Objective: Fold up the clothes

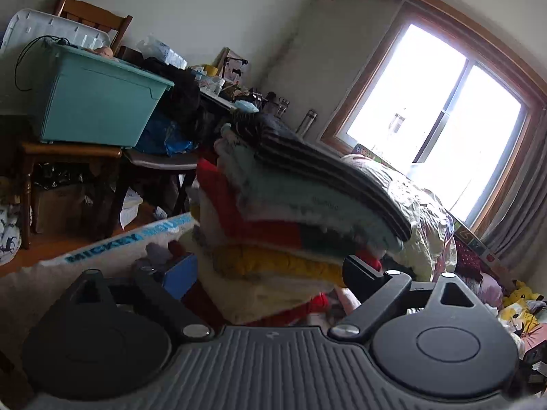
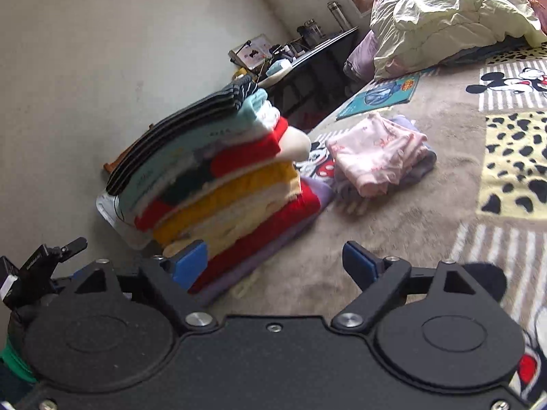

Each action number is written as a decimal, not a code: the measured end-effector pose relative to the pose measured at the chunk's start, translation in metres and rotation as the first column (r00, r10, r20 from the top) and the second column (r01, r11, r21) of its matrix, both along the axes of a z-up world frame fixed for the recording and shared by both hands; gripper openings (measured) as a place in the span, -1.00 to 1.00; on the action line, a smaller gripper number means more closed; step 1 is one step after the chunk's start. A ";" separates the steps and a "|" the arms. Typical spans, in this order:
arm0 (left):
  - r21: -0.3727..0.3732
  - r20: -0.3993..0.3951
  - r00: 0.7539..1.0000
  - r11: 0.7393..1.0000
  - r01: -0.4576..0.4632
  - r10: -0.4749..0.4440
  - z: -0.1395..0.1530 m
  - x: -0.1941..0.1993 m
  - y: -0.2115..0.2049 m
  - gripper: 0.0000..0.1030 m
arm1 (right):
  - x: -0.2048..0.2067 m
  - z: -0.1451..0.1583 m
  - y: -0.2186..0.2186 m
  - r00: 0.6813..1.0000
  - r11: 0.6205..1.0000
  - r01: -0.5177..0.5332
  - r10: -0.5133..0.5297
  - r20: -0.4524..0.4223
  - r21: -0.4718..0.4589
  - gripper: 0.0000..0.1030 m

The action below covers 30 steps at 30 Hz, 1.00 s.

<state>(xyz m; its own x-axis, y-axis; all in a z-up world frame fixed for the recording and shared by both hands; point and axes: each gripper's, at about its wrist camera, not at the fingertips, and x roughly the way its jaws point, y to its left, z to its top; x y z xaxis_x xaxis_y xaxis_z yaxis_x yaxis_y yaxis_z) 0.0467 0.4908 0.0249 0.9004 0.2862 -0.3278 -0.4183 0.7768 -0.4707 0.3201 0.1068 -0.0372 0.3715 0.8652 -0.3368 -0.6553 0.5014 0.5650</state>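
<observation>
The tall pile of folded bright clothes [image 2: 218,184] looks done; both grippers' fingers [image 2: 189,261] are wide open, holding nothing; the small pink folded pile [image 2: 379,153] waits nearby.

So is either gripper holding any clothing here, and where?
Nothing is held. The right gripper is open beside the folded stack; the left gripper is open around the stack's lower layers, not clamped.

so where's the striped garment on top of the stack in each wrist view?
Left wrist: striped garment tops the folded stack, centre frame, running down toward the right.
Right wrist: striped garment tops the same stack, left of centre, against the wall.
Shared landmark: the pale crumpled duvet.
</observation>
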 end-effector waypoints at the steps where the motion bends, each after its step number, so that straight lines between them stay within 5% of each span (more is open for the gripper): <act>1: -0.008 -0.012 1.000 1.000 0.012 -0.012 -0.008 -0.006 -0.010 0.86 | -0.011 -0.003 -0.010 1.000 1.000 0.003 -0.003 0.007 -0.026 0.77; 5: -0.025 -0.074 0.996 0.998 0.054 -0.056 -0.039 -0.029 -0.056 0.99 | -0.060 -0.013 -0.055 0.999 0.995 0.039 -0.039 -0.005 -0.093 0.99; 9: -0.035 -0.177 0.980 0.995 0.089 -0.094 -0.068 -0.046 -0.115 0.99 | -0.122 -0.022 -0.100 0.997 0.990 0.081 -0.080 0.012 -0.116 0.99; 16: 0.011 -0.353 0.918 0.980 0.197 -0.180 -0.093 -0.058 -0.222 0.99 | -0.189 -0.030 -0.154 0.969 0.940 0.208 -0.236 -0.074 -0.269 0.99; 22: 0.180 -0.422 0.856 0.898 0.402 -0.298 -0.077 -0.052 -0.316 1.00 | -0.240 -0.013 -0.213 0.919 0.870 0.369 -0.393 -0.009 -0.328 0.99; 26: 0.267 -0.390 0.855 0.847 0.460 -0.341 -0.048 -0.057 -0.369 1.00 | -0.264 0.001 -0.239 0.865 0.776 0.487 -0.492 0.098 -0.401 0.99; 30: 0.303 -0.358 0.855 0.819 0.487 -0.376 -0.024 -0.062 -0.409 1.00 | -0.279 0.008 -0.259 0.836 0.745 0.531 -0.538 0.108 -0.404 0.99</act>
